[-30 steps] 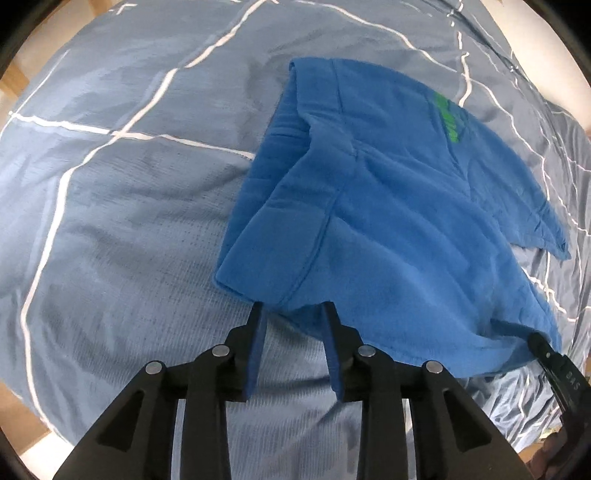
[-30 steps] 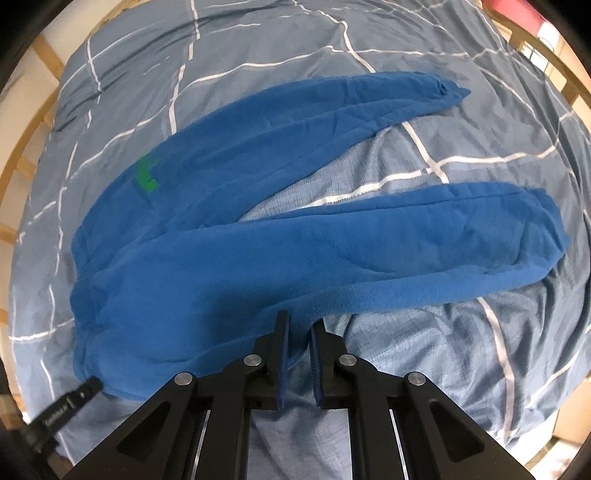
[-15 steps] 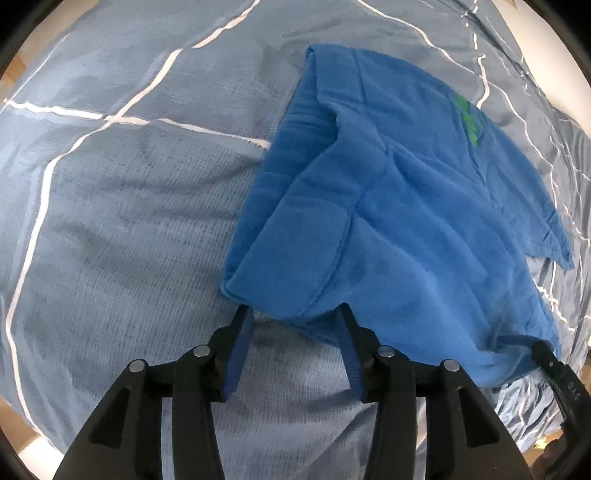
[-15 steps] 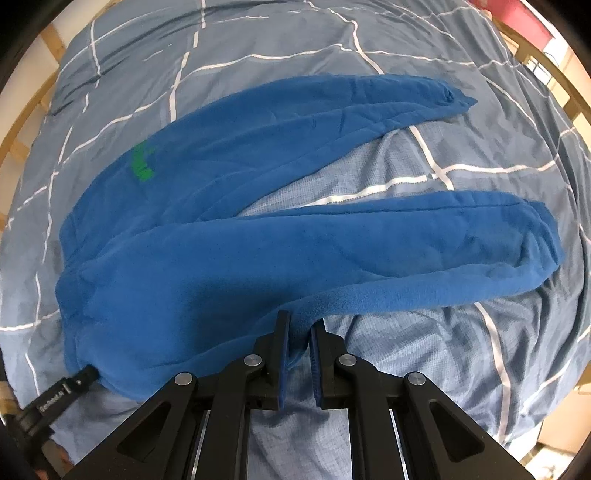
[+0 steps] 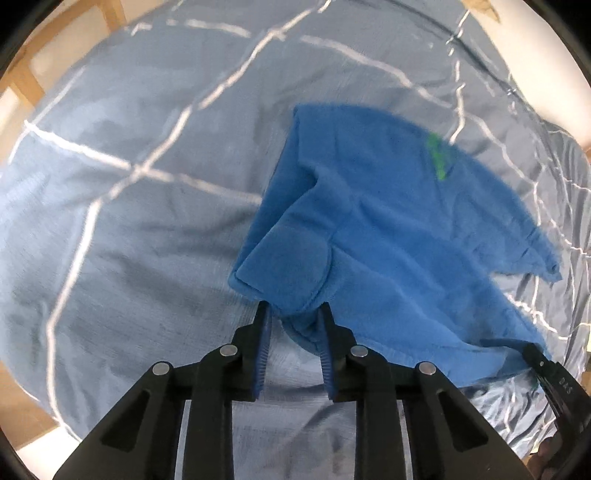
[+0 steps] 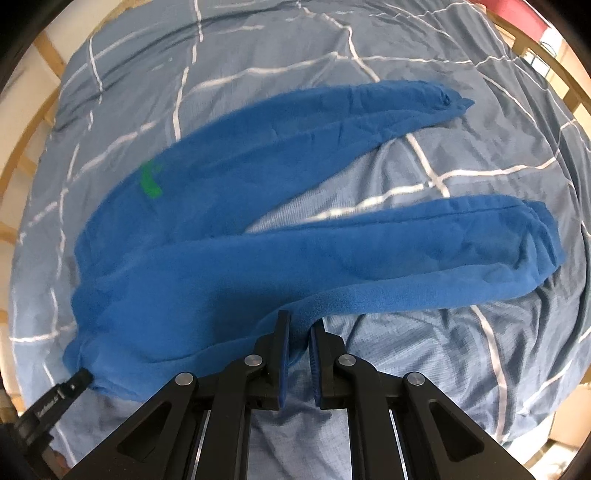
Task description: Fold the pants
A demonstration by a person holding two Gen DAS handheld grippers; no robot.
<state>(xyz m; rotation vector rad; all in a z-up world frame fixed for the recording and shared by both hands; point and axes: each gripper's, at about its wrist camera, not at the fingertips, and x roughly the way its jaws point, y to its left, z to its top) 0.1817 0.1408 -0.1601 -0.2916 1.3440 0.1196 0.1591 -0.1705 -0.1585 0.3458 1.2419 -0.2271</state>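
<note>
Blue fleece pants (image 6: 258, 236) with a green logo (image 6: 149, 181) lie spread on the bed, both legs pointing right in the right wrist view. My left gripper (image 5: 293, 314) holds the waistband corner (image 5: 295, 280) between its jaws, which stand somewhat apart around the bunched cloth. My right gripper (image 6: 299, 325) is shut on the lower edge of the near leg, lifting it slightly. The left gripper's tip shows in the right wrist view (image 6: 79, 380) at the waistband, and the right gripper's tip shows in the left wrist view (image 5: 532, 350).
The bed has a blue-grey cover (image 6: 406, 369) with white grid lines. A wooden bed frame (image 6: 48, 55) rings the mattress. A red object (image 6: 524, 18) sits beyond the far right edge.
My left gripper opened wider, moved onto the waistband corner and closed on it, then pulled back and up. The right gripper kept its grip and lifted the leg's edge a little.
</note>
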